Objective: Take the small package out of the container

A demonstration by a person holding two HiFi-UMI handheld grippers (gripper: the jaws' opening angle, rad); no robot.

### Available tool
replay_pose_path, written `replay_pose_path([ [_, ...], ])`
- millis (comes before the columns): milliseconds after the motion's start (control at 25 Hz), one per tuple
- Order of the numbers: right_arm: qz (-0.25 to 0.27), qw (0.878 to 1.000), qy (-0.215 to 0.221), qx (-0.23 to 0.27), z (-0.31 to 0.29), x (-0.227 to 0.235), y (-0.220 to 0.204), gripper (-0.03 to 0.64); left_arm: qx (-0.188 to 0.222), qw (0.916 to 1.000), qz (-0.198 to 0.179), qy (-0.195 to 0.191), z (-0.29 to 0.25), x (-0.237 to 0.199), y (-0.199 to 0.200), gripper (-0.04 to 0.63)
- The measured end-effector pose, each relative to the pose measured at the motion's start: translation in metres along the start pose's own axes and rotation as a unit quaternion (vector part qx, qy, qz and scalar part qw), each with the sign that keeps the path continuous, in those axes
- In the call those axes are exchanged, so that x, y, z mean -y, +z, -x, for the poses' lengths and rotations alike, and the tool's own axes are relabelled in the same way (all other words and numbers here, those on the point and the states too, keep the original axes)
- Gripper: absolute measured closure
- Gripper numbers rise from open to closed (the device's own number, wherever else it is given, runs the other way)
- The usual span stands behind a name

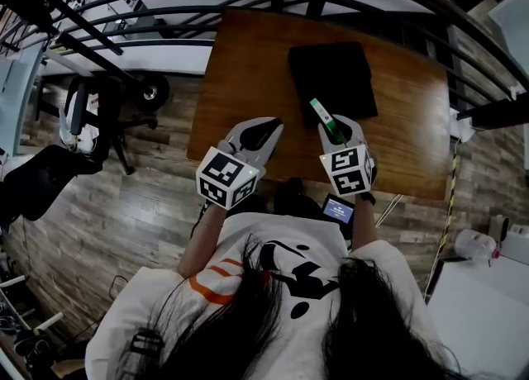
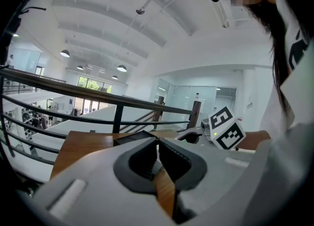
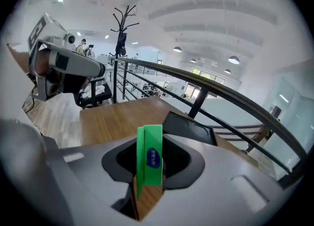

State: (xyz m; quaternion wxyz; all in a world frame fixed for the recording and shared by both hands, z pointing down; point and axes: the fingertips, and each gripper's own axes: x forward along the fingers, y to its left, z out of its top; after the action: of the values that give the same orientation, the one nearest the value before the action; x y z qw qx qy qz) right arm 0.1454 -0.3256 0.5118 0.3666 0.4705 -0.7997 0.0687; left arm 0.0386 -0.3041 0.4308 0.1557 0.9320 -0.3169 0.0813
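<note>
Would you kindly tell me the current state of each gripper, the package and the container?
left gripper: shut, nothing between its jaws
right gripper: shut on the small package
small package: clamped, outside the container
container: flat on the table, lid state unclear

In the head view, the near end of the small package (image 1: 318,109) is hidden inside the right gripper (image 1: 334,131). The print on its blue label (image 3: 154,158) is too small to read. Just ahead of that gripper, the black container (image 1: 332,79) shows only a dark top, and its inside cannot be made out. The hand behind the left gripper (image 1: 258,133) is covered by the gripper's body.
</note>
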Motion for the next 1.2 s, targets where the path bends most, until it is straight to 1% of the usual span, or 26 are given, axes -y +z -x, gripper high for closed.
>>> replay_pose_path([
  [320, -0.031, 0.999, -0.017, 0.019, 0.026, -0.060, 0.017, 0.499, -0.003, 0.9996, -0.011, -0.024, 0.049, -0.004, -0.012, 0.594],
  [520, -0.049, 0.998, -0.036, 0.034, 0.050, -0.096, 0.017, 0.499, -0.006, 0.9986, -0.029, -0.044, 0.084, 0.010, -0.024, 0.595],
  [720, -0.063, 0.996, -0.046, 0.036, 0.059, -0.123, 0.025, 0.500, -0.010, 0.9980, -0.028, -0.055, 0.109, 0.003, -0.029, 0.595],
  [920, -0.080, 0.995, -0.054, 0.038, 0.071, -0.139, 0.024, 0.499, -0.011, 0.9972, -0.024, -0.070, 0.120, 0.007, -0.035, 0.594],
  [1200, -0.086, 0.994, -0.063, 0.024, 0.087, -0.147, 0.016, 0.499, -0.006, 0.9957, -0.016, -0.091, 0.121, 0.020, -0.037, 0.594],
])
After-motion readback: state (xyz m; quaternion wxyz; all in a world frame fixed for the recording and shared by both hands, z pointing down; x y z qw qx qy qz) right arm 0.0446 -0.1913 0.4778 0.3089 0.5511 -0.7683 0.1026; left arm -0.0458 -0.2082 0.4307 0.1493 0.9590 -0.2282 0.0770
